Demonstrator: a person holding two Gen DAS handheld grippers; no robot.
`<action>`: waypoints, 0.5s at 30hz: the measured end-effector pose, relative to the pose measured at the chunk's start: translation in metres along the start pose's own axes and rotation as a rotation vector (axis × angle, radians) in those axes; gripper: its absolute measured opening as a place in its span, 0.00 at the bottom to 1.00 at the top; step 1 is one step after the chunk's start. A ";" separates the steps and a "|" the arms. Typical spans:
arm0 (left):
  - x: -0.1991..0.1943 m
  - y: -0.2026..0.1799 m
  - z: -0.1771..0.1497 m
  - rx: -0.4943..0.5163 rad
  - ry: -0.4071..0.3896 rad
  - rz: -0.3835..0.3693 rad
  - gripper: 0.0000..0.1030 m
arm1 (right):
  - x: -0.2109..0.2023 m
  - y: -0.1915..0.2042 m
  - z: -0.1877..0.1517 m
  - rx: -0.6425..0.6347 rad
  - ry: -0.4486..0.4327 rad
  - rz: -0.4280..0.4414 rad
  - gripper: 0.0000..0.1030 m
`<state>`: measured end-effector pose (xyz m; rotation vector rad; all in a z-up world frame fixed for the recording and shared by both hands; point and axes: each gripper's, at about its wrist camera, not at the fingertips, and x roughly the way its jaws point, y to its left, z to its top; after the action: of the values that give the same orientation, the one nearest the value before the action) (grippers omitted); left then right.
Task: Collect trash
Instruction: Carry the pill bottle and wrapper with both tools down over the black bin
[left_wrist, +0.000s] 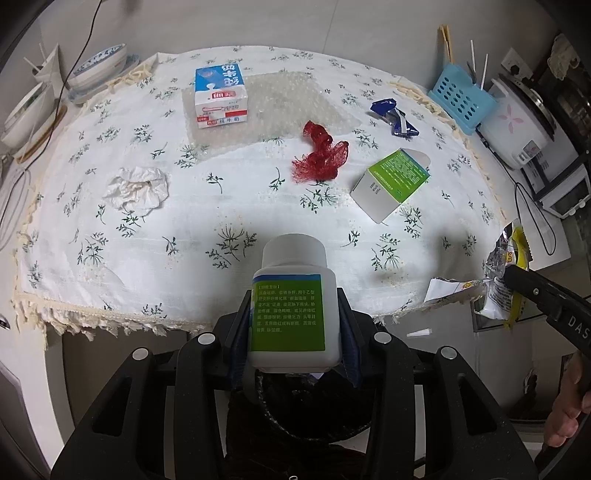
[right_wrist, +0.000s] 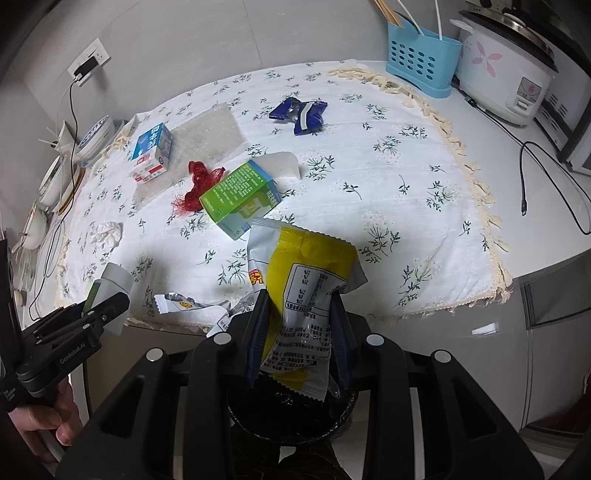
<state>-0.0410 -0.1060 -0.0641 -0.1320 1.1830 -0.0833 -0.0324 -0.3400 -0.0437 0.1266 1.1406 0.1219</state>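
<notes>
My left black plastic two-finger gripper (left_wrist: 293, 328) has dark blue pads and round silver screw caps on ribbed arms. My right black plastic two-finger gripper (right_wrist: 301, 328) matches it, and each carries white lettering along its side near a bare hand (right_wrist: 48, 421).

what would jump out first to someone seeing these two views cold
Each gripper already has trash in its jaws: the left gripper clamps a white pill bottle with a green label, the right gripper a yellow snack wrapper, both held off the near table edge above a dark bin. Behind them, on the flowered tablecloth, the red mesh net stands out most, with the milk carton at the far left.
</notes>
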 end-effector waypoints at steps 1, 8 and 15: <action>0.000 -0.001 -0.001 -0.002 0.000 0.000 0.39 | 0.000 0.000 -0.002 -0.006 0.000 0.002 0.29; -0.004 -0.003 -0.014 -0.015 0.001 -0.002 0.39 | -0.005 0.002 -0.012 -0.034 -0.003 0.019 0.29; -0.008 -0.003 -0.030 -0.026 0.000 0.000 0.39 | -0.007 0.001 -0.026 -0.053 0.002 0.010 0.29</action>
<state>-0.0717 -0.1101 -0.0674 -0.1552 1.1839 -0.0678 -0.0584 -0.3388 -0.0481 0.0855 1.1382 0.1610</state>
